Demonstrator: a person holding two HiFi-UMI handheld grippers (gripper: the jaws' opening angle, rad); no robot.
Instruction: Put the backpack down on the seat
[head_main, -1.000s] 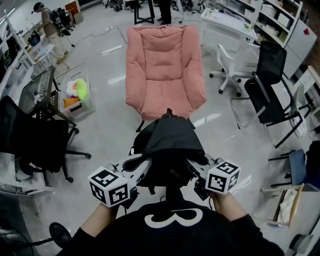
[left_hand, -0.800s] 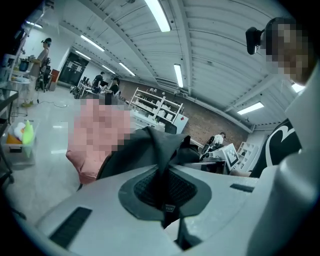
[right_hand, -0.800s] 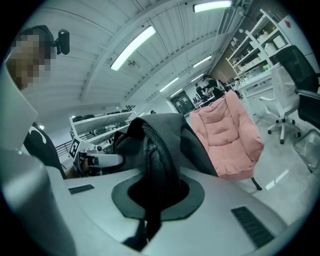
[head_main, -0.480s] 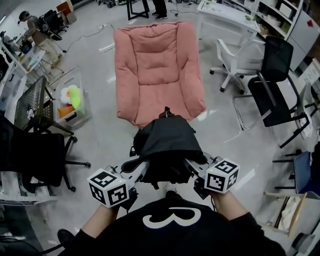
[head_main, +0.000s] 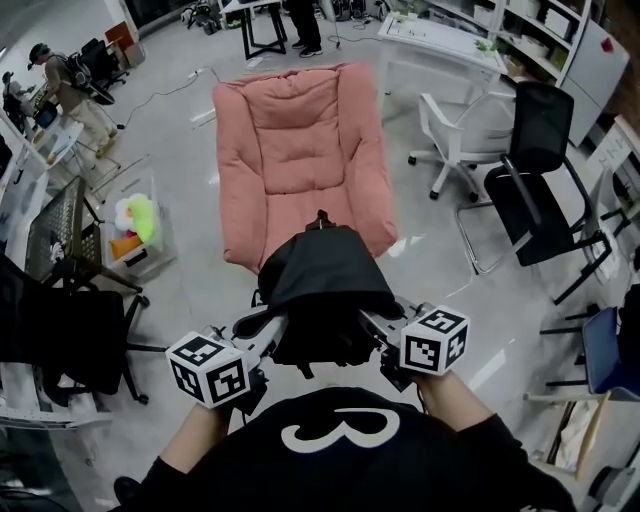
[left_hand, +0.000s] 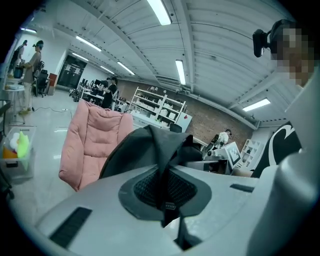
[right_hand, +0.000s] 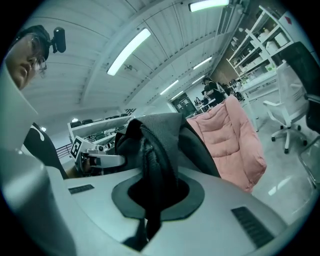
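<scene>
A black backpack (head_main: 325, 280) hangs in the air between my two grippers, just in front of the pink cushioned armchair (head_main: 300, 150). My left gripper (head_main: 272, 326) is shut on a backpack strap (left_hand: 162, 165) at the bag's left side. My right gripper (head_main: 374, 322) is shut on a padded strap (right_hand: 150, 160) at its right side. In the left gripper view the backpack (left_hand: 135, 150) covers part of the armchair (left_hand: 87, 140). In the right gripper view the armchair (right_hand: 232, 135) stands beyond the backpack (right_hand: 165, 130). The bag's front edge overlaps the seat's near edge in the head view.
A white office chair (head_main: 460, 130) and a black chair (head_main: 535, 190) stand to the right of the armchair. A clear box of toys (head_main: 135, 225) and a black mesh chair (head_main: 70, 320) are on the left. A person (head_main: 60, 85) stands far back left.
Both grippers have carried the backpack forward toward the pink armchair, which now lies closer and lower in the head view. Both grips are unchanged.
</scene>
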